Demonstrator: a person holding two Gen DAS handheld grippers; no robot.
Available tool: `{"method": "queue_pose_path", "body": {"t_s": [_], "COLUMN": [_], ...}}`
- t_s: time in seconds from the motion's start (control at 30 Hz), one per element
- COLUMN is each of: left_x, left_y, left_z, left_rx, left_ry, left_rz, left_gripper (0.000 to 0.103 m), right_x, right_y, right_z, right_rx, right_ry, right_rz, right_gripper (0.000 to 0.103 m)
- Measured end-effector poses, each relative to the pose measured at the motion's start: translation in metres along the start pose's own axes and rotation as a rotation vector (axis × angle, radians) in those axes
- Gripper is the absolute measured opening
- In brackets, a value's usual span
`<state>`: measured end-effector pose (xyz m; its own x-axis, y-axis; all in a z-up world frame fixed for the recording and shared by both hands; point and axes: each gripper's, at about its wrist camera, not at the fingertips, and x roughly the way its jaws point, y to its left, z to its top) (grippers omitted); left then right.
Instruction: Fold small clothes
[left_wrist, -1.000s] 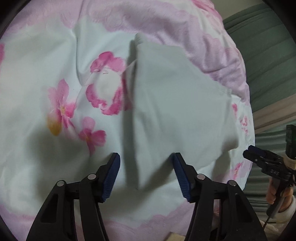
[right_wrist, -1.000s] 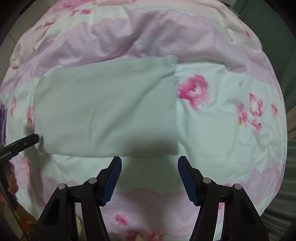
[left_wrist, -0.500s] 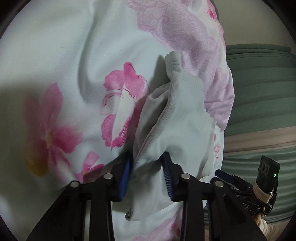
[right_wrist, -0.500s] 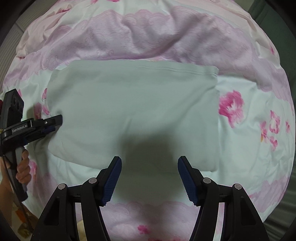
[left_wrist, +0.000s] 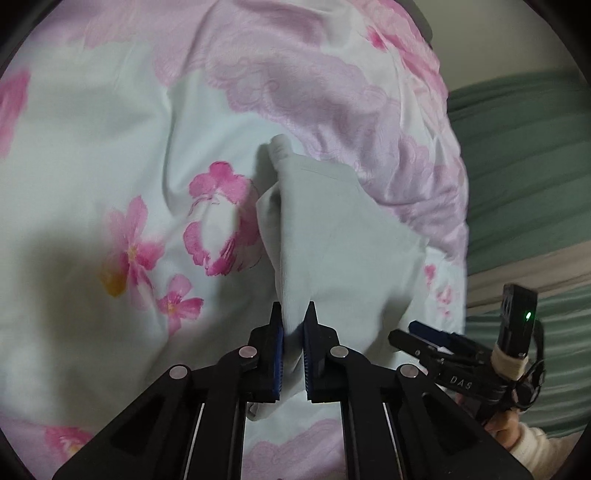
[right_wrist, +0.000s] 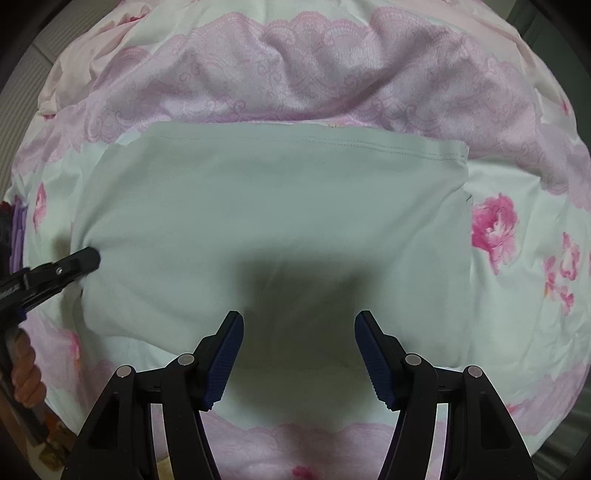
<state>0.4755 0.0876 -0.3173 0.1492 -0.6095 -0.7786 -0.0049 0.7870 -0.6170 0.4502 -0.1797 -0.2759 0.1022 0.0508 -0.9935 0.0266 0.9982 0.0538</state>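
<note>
A pale mint folded garment (right_wrist: 273, 229) lies flat on a floral bedspread (right_wrist: 317, 74). In the left wrist view the garment (left_wrist: 332, 240) has its near edge pinched and raised into a ridge. My left gripper (left_wrist: 293, 317) is shut on that edge; it also shows at the garment's left side in the right wrist view (right_wrist: 86, 260). My right gripper (right_wrist: 299, 332) is open and empty, held just above the garment's near edge. It shows at the lower right of the left wrist view (left_wrist: 402, 334).
The bedspread (left_wrist: 92, 147) is white with pink flowers and lilac lace bands, bunched into folds behind the garment. A green ribbed surface (left_wrist: 524, 155) lies beyond the bed's right edge.
My left gripper closed on the garment's edge and lifted it into a ridge. My right gripper moved in closer over the garment, still open.
</note>
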Motion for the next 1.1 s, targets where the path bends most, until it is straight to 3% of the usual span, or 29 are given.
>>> {"method": "queue_pose_path", "body": {"t_s": [0.3, 0.33, 0.47, 0.5, 0.7, 0.9, 1.1], "left_x": [-0.002, -0.006, -0.019, -0.02, -0.003, 0.066, 0.134], "left_y": [-0.032, -0.041, -0.082, -0.098, -0.172, -0.237, -0.268], "left_z": [0.004, 0.002, -0.001, -0.001, -0.001, -0.006, -0.014], "left_rx": [-0.009, 0.005, 0.068, 0.089, 0.19, 0.26, 0.284], "left_ry": [0.015, 0.01, -0.007, -0.012, 0.005, 0.094, 0.194], "left_rz": [0.156, 0.167, 0.205, 0.219, 0.229, 0.211, 0.245], "left_gripper": [0.01, 0.01, 0.01, 0.01, 0.01, 0.01, 0.01], "right_x": [0.038, 0.036, 0.011, 0.004, -0.026, -0.018, -0.019], "right_y": [-0.008, -0.008, -0.015, -0.019, -0.058, -0.124, -0.182], "right_z": [-0.005, -0.005, -0.011, -0.013, -0.023, -0.024, -0.045], "right_rx": [0.014, 0.005, -0.011, -0.009, 0.012, 0.106, 0.191], "right_ry": [0.066, 0.064, -0.001, -0.013, -0.061, -0.069, -0.06], "right_rz": [0.029, 0.03, 0.078, 0.097, 0.114, 0.126, 0.121], "right_gripper": [0.061, 0.058, 0.019, 0.017, 0.017, 0.017, 0.017]}}
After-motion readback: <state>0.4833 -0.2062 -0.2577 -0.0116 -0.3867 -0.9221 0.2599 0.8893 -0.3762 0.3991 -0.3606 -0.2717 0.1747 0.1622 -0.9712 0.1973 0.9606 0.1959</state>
